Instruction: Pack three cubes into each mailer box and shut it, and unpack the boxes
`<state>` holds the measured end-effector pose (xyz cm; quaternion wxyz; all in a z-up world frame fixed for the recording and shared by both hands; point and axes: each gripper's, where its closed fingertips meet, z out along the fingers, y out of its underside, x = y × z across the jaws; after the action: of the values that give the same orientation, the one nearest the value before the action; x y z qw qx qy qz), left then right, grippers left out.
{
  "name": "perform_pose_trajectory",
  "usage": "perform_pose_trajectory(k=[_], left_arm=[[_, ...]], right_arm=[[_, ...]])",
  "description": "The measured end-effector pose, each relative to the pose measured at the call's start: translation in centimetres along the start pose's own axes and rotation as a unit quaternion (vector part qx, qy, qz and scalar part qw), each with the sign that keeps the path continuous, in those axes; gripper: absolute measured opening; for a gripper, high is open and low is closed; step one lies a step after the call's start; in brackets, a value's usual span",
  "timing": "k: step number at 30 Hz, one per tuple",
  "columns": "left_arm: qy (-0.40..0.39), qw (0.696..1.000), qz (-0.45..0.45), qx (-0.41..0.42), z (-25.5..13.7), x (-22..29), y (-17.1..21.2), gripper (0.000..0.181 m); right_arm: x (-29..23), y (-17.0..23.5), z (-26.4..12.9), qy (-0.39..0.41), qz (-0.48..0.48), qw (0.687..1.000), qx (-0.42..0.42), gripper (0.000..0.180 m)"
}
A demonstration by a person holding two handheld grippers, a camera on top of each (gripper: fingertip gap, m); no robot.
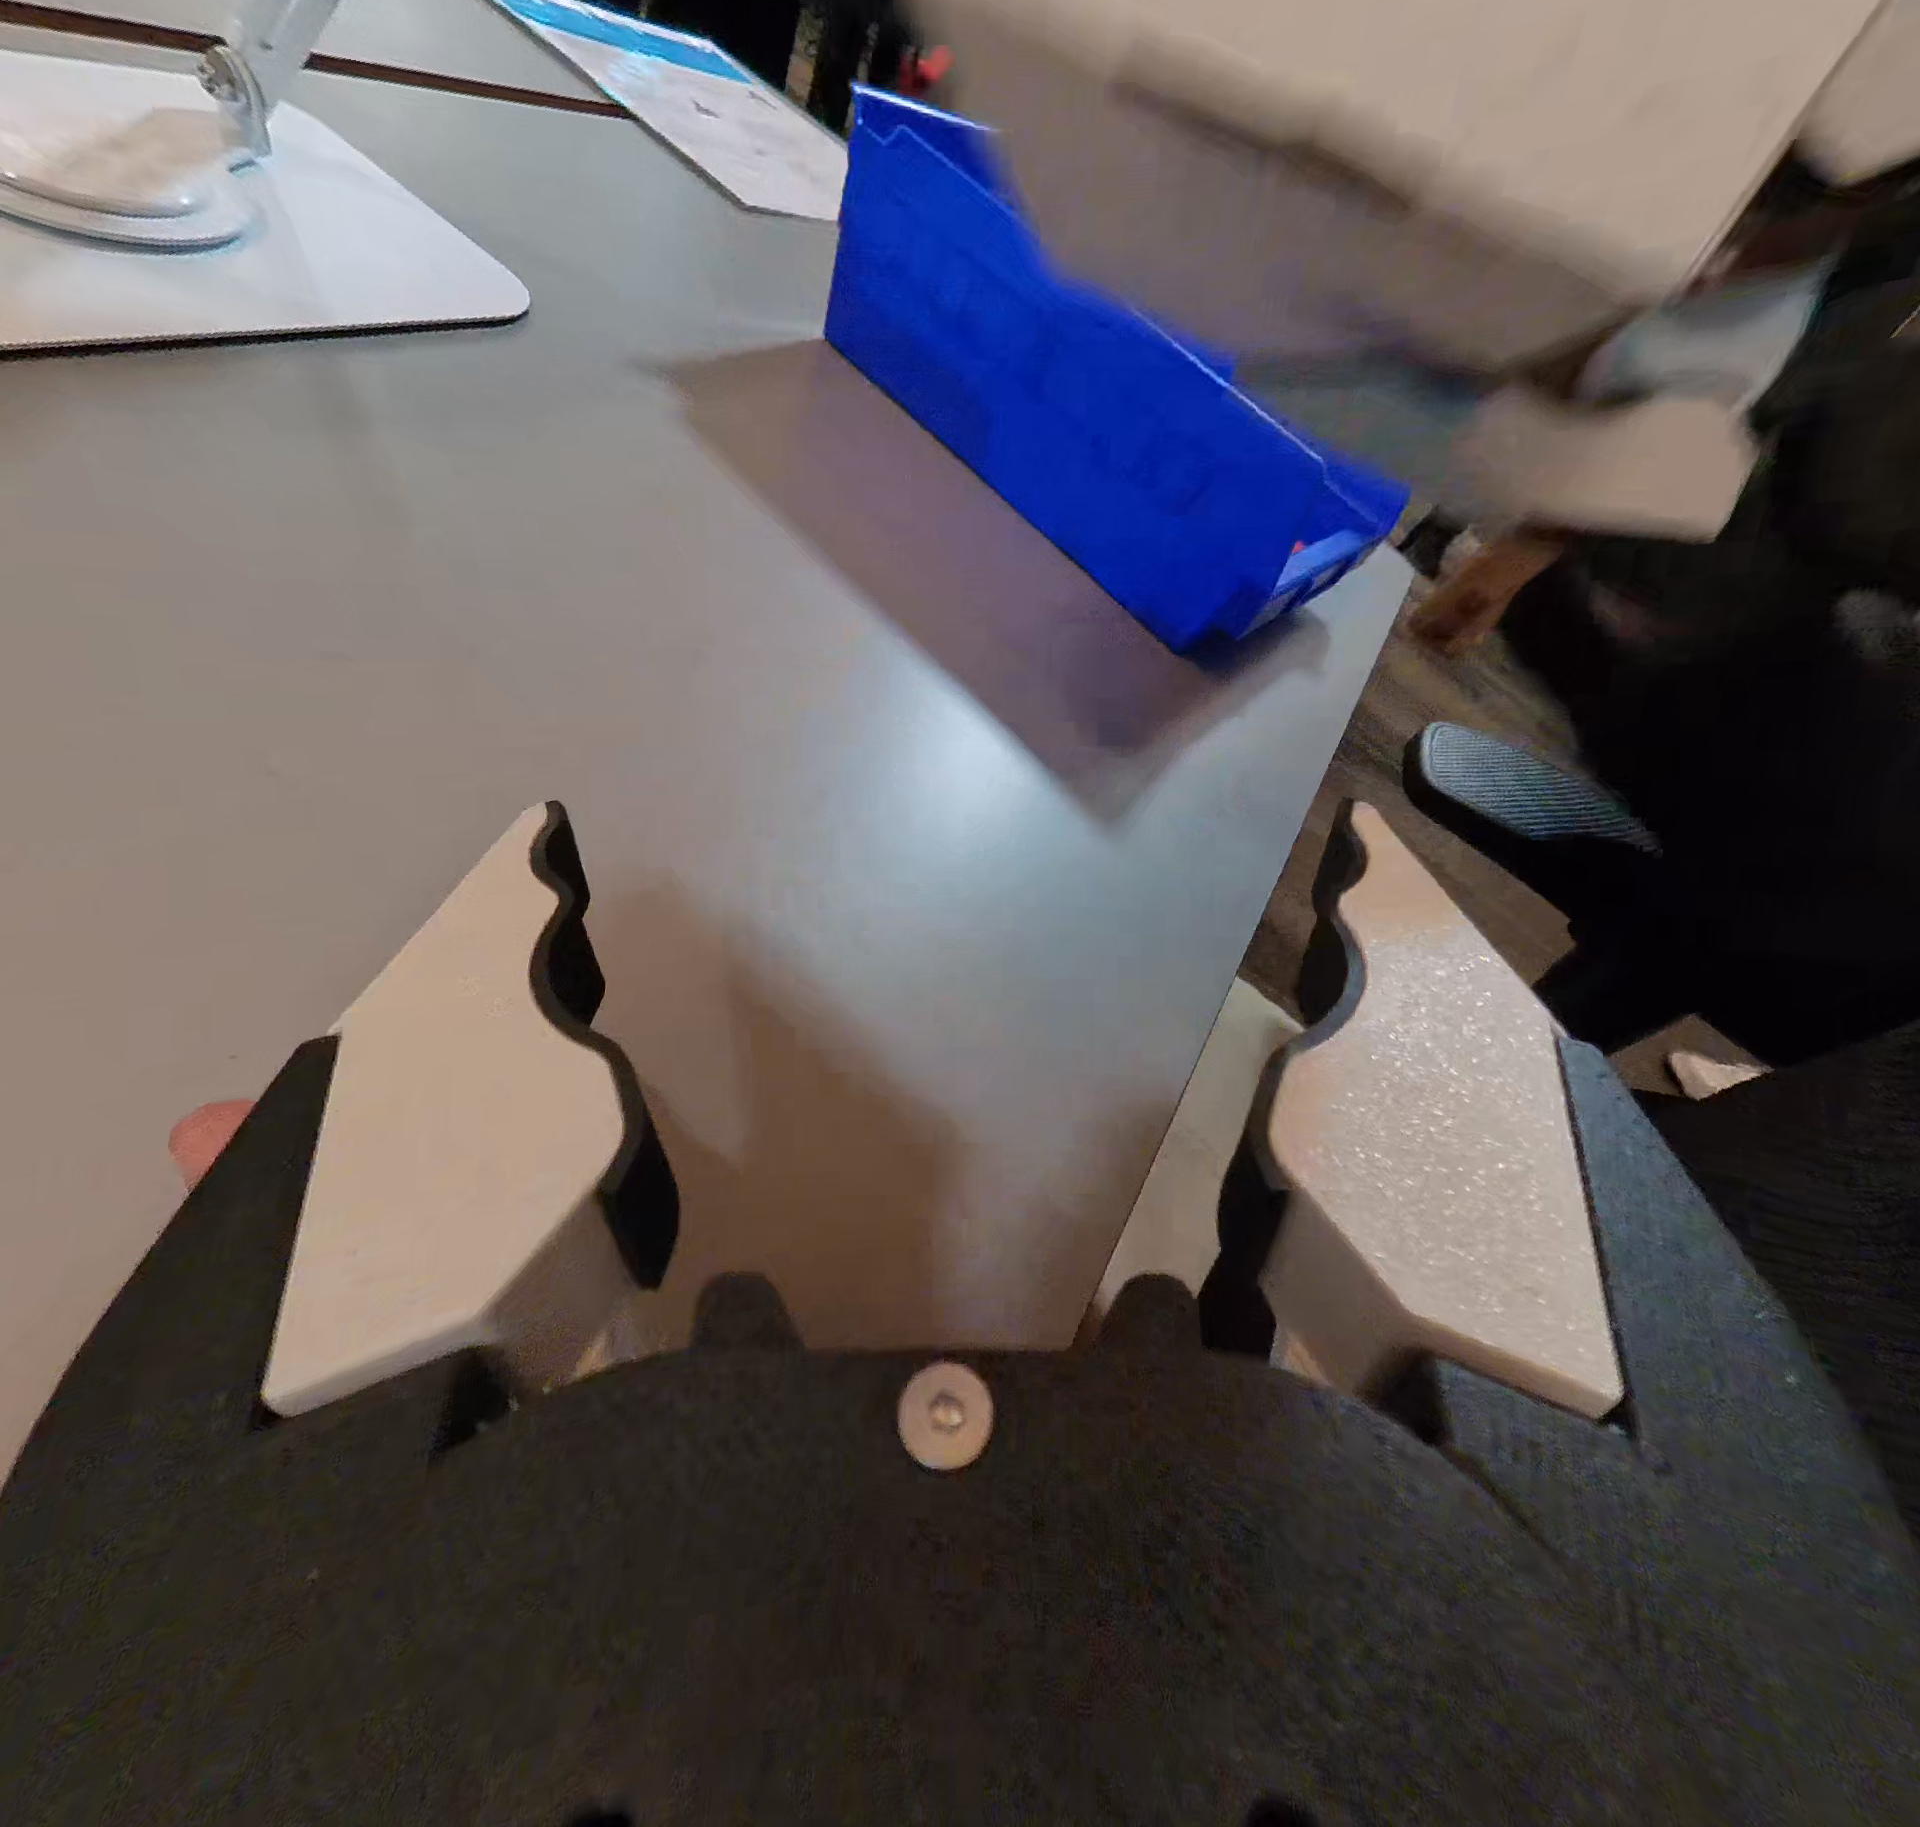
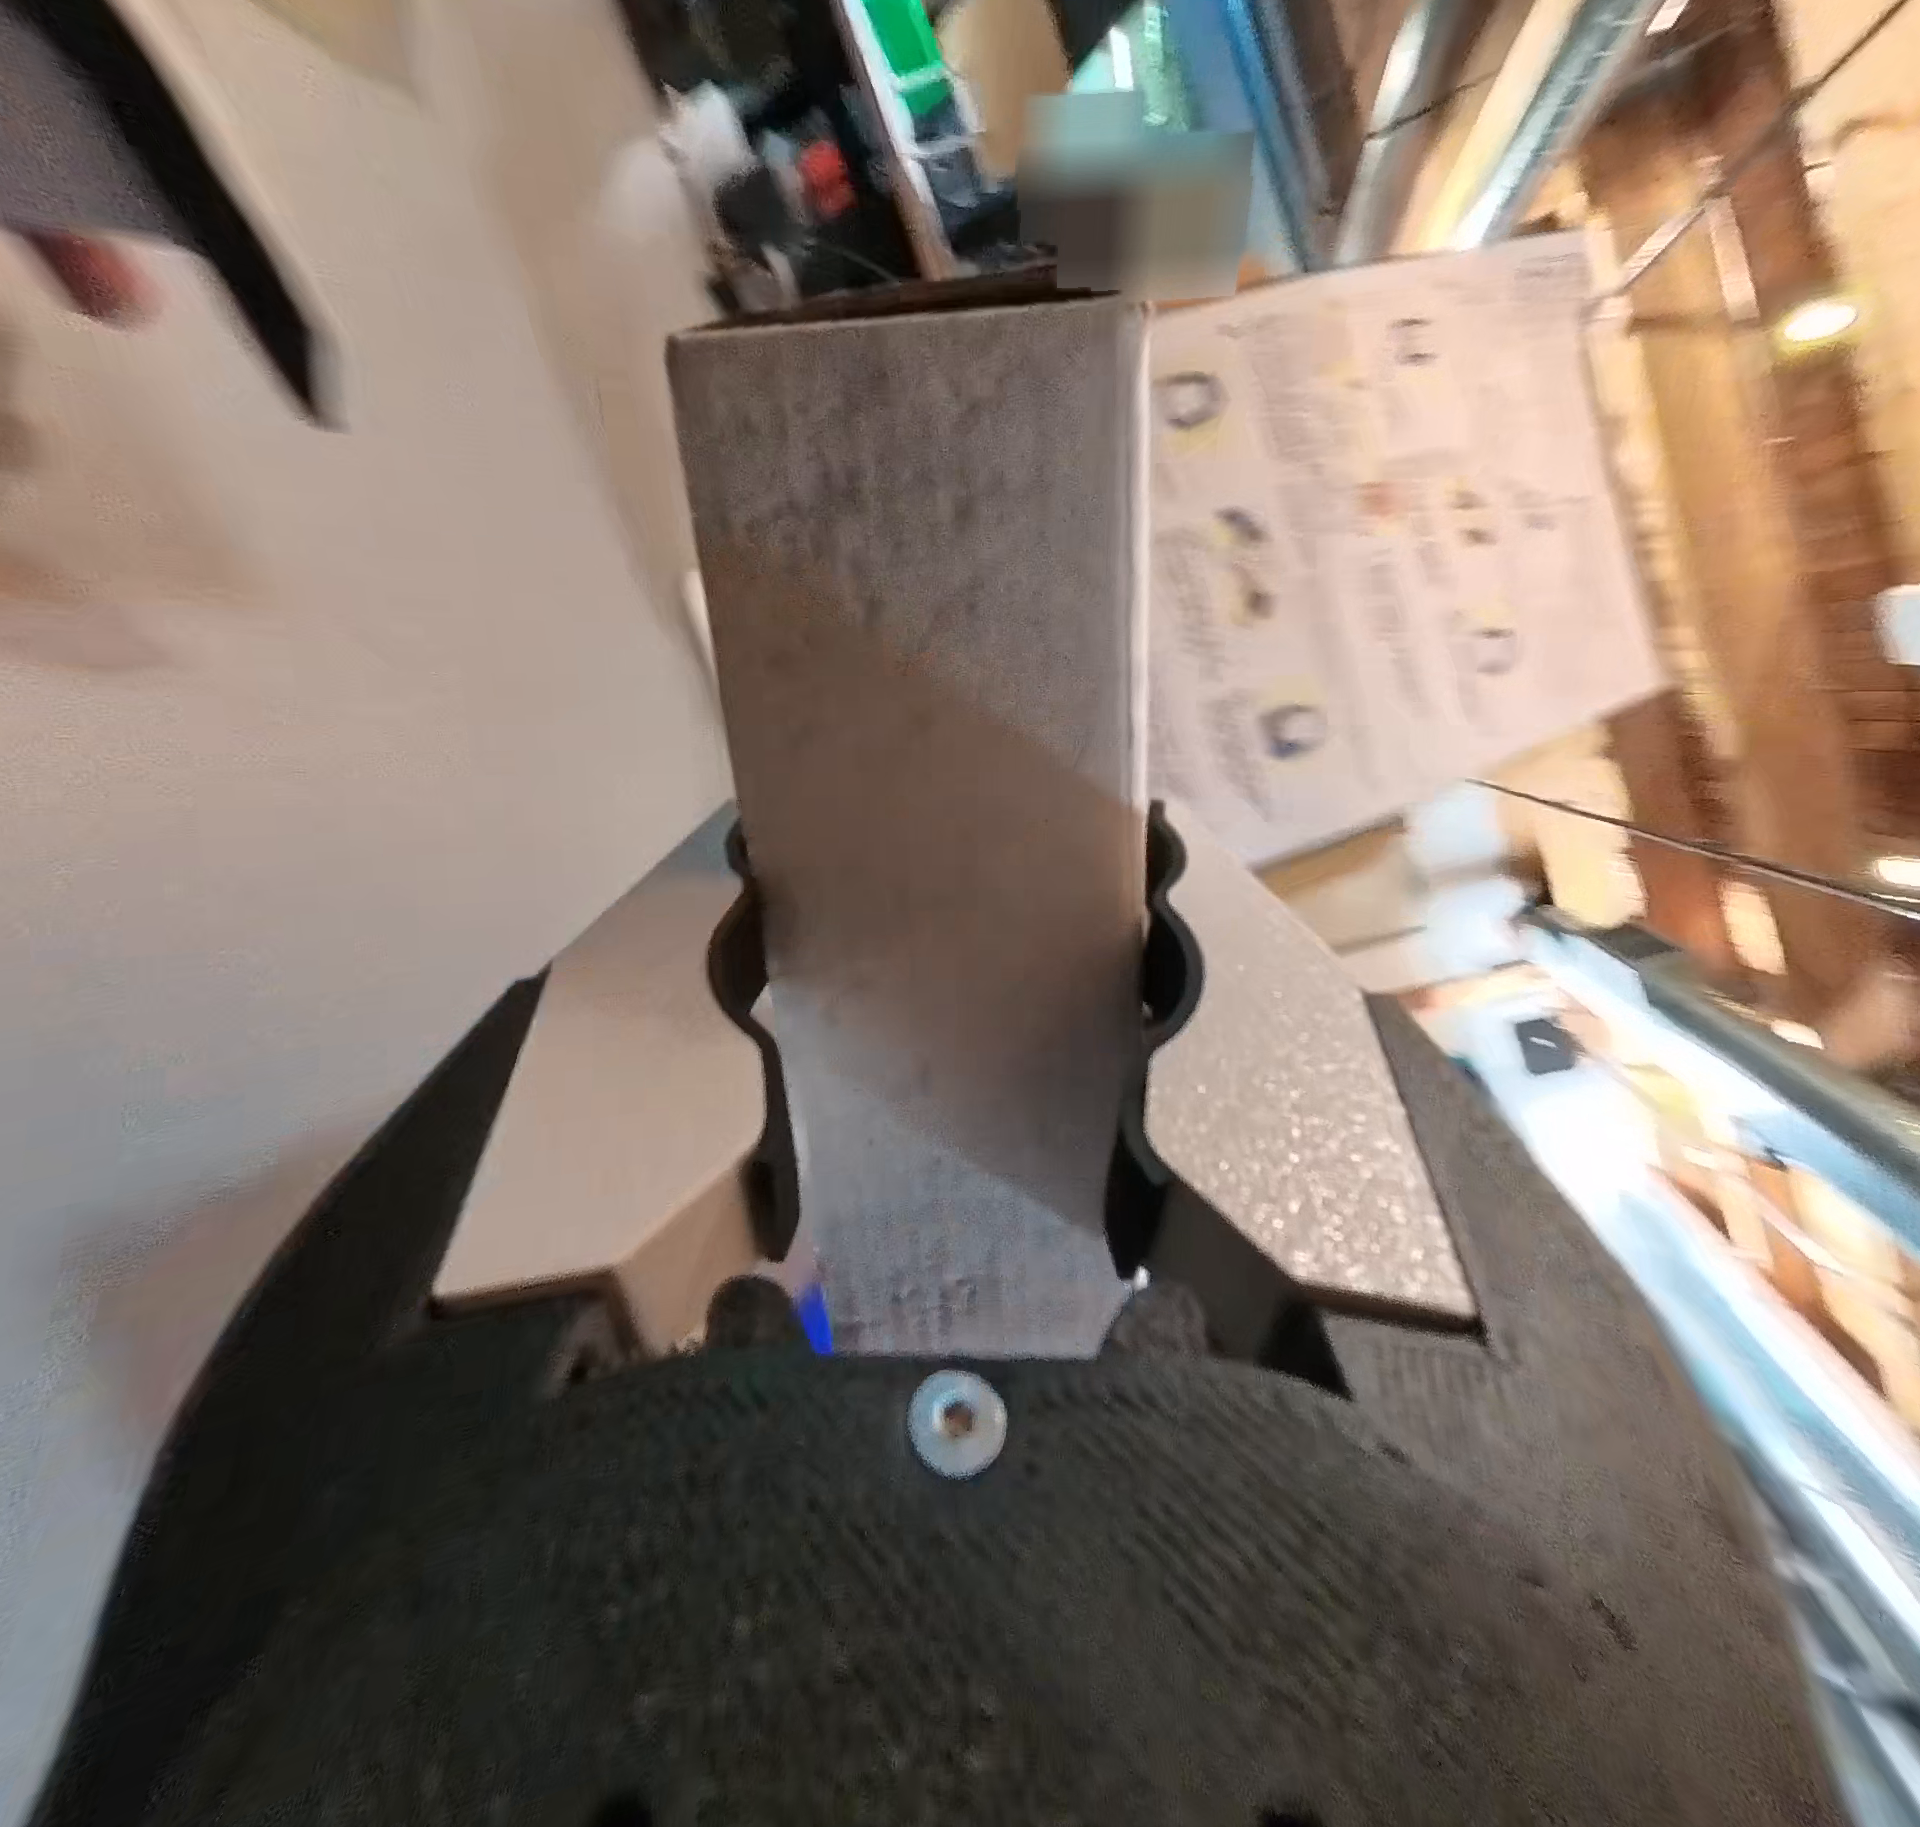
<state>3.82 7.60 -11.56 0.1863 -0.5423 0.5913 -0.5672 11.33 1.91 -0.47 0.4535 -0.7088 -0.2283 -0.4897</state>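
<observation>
Left hand-held gripper [image 1: 951, 832] agape – near table edge [image 1: 1320, 842].

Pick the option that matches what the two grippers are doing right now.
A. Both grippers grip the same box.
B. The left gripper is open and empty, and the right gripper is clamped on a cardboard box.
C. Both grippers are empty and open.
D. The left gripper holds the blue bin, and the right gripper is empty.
B: the left gripper has its fingers spread over the bare table, while the right gripper pinches the cardboard box between its fingers.
</observation>
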Motion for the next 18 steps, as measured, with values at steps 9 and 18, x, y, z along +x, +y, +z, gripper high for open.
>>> perform_pose_trajectory(k=[9, 18], left_arm=[[-0.003, 0.999, 0.041, -0.036, 0.9, 0.8, 1.7, 0.128], [-0.012, 0.999, 0.040, -0.033, 1.3, 0.8, 1.8, 0.126]], right_arm=[[10.9, 18.2, -1.4, 0.016, -0.113, 0.974, -0.197, 0.072], [6.3, 32.0, 2.4, -0.075, -0.163, 0.953, -0.245, 0.072]])
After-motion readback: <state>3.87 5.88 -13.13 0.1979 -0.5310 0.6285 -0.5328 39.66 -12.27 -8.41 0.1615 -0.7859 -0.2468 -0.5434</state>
